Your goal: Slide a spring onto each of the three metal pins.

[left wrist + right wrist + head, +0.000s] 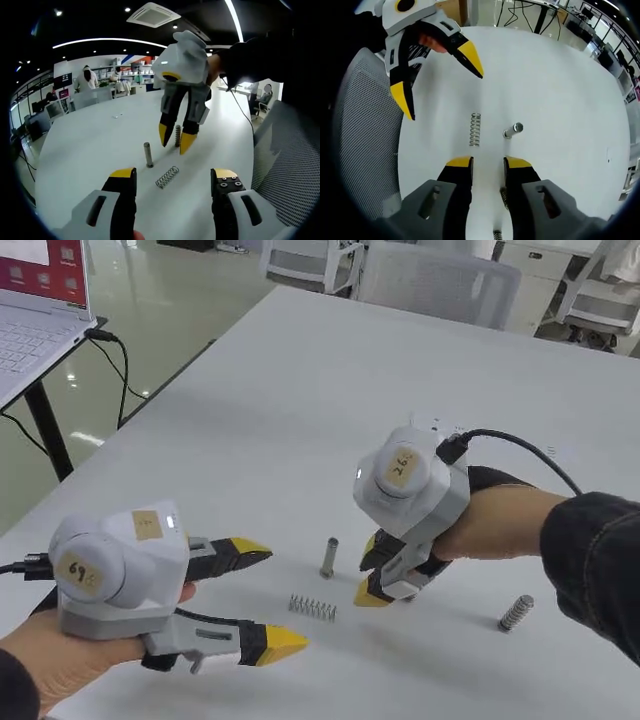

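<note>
Right tool [489, 162] points down at the worktop [300, 390], jaws a narrow gap apart with an upright sprung pin [177, 135] between them (touching or not, can't tell), probably seating that spring. Left tool [266, 594] hovers low with jaws wide apart, aimed at the loose spring [312, 607] lying just beside the bare pin [328, 557], likely the next pickup. A fallen sprung pin [516, 612] lies well apart, right.

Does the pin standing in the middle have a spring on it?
No, the pin stands bare, and a loose spring lies flat on the table beside it.
</note>
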`<state>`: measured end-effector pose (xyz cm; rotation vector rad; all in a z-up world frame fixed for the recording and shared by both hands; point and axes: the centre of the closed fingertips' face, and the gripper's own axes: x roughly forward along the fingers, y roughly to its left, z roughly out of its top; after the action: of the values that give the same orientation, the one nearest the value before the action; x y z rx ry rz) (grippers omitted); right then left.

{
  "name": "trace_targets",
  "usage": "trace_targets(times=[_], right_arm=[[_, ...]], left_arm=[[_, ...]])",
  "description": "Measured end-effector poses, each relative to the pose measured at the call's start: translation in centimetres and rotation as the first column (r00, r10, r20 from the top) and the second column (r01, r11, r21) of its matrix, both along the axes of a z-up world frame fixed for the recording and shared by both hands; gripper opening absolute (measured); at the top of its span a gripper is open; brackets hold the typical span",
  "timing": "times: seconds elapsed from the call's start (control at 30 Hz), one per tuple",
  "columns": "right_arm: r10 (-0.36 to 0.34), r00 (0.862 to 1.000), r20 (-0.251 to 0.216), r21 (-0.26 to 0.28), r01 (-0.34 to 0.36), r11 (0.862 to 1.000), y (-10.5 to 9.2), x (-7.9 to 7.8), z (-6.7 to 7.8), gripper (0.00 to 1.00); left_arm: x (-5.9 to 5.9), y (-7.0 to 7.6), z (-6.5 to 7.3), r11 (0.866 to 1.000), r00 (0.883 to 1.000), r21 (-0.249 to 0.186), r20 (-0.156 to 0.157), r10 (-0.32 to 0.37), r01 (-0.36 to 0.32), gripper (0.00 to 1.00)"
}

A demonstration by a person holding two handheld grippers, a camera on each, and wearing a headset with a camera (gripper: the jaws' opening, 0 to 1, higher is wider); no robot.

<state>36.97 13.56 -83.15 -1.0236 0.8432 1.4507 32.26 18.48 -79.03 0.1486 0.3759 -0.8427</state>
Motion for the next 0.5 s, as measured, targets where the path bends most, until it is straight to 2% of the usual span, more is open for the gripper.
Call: trace_targets(times=[0.33,0.5], right_arm=[[0.016,1.0,-0.026,0.01,-0.016,1.0,1.5,-1.5,-0.6,0.26],[0.018,0.999,-0.033,0.008,-0.018,1.0,2.0,-1.8,-1.2,0.26]], left_arm=[[-0.2,0.3,0.1,1.0,1.0,0.001,0.003,0.005,-0.005,0.58],[-0.3,0.5,0.1,1.0,1.0,0.0,0.003,0.01,-0.01,0.58]])
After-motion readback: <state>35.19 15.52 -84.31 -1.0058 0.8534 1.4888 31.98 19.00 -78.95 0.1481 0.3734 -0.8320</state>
